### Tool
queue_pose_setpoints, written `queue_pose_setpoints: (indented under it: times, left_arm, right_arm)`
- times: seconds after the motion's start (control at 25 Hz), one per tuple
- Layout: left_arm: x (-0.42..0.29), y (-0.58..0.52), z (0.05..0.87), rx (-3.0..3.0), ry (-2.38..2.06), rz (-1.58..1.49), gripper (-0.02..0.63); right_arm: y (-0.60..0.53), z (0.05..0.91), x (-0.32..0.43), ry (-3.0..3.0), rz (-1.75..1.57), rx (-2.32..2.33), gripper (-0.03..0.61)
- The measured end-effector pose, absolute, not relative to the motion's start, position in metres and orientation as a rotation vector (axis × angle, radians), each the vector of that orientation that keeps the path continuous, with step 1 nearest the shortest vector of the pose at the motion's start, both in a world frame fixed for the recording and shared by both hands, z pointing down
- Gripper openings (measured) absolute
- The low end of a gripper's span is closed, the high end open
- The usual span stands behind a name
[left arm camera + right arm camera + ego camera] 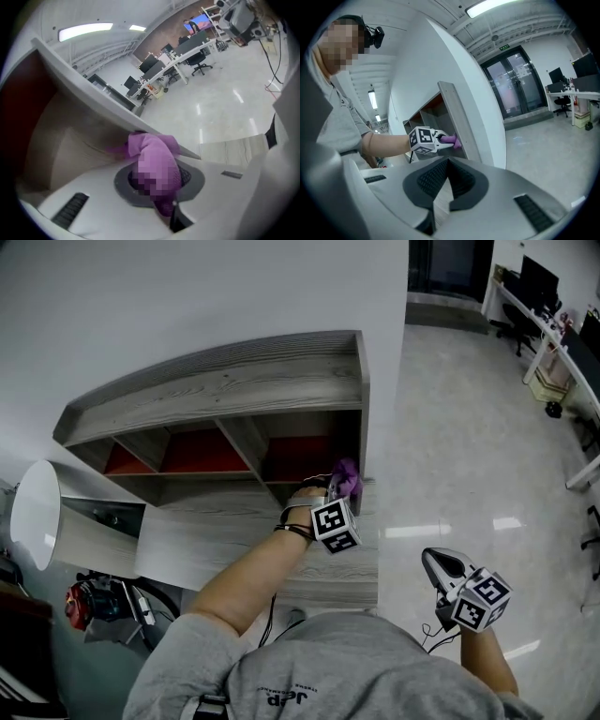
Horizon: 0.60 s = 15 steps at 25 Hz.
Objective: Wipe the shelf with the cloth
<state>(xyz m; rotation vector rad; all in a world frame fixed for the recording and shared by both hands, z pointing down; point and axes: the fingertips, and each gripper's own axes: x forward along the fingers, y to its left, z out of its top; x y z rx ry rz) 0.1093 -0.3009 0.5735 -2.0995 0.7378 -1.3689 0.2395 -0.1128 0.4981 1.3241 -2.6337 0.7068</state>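
A grey wooden shelf unit point(234, 390) with red back panels stands against the white wall. My left gripper point(341, 487) is shut on a purple cloth point(348, 476) and holds it against the right side panel point(362, 427), at the level of the lower board. In the left gripper view the cloth point(154, 159) bulges out between the jaws and touches the panel edge point(93, 89). My right gripper point(434, 561) hangs low at the right, away from the shelf, shut with nothing in it. From the right gripper view I see the left gripper point(440, 139) and the cloth point(455, 140) at the shelf point(454, 112).
A round white disc point(36, 514) and a red object with cables point(82, 606) sit at the lower left. Polished floor point(469, 446) spreads to the right, with desks and office chairs point(539, 296) farther off. Glass doors point(520, 84) stand beyond the wall.
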Motion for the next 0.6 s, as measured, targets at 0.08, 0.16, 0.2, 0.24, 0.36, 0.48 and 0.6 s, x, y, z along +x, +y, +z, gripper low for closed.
queue_pose_setpoints:
  times: [0.08, 0.16, 0.2, 0.24, 0.36, 0.48, 0.6]
  left_arm:
    - [0.086, -0.307, 0.545, -2.043, 0.854, -1.312, 0.071]
    - [0.049, -0.318, 0.499, -1.915, 1.026, -1.244, 0.069]
    - [0.028, -0.323, 0.474, -1.855, 1.114, -1.207, 0.069]
    - [0.008, -0.327, 0.449, -1.8, 1.199, -1.17, 0.069]
    - [-0.04, -0.337, 0.382, -1.594, 1.396, -1.081, 0.067]
    - [-0.06, -0.347, 0.347, -1.357, 1.444, -1.1, 0.066]
    - [-0.06, -0.357, 0.352, -1.142, 1.373, -1.174, 0.065]
  right_arm:
    - [-0.116, 0.493, 0.23, -2.655, 0.689, 1.294, 0.021]
    - [-0.12, 0.49, 0.22, -2.689, 0.667, 1.254, 0.021]
    - [-0.123, 0.488, 0.214, -2.703, 0.657, 1.233, 0.021]
    - [-0.125, 0.486, 0.208, -2.714, 0.649, 1.212, 0.021]
    - [-0.13, 0.484, 0.187, -2.738, 0.629, 1.143, 0.021]
    - [-0.132, 0.485, 0.173, -2.748, 0.619, 1.093, 0.021]
    - [-0.131, 0.492, 0.171, -2.743, 0.636, 1.086, 0.021]
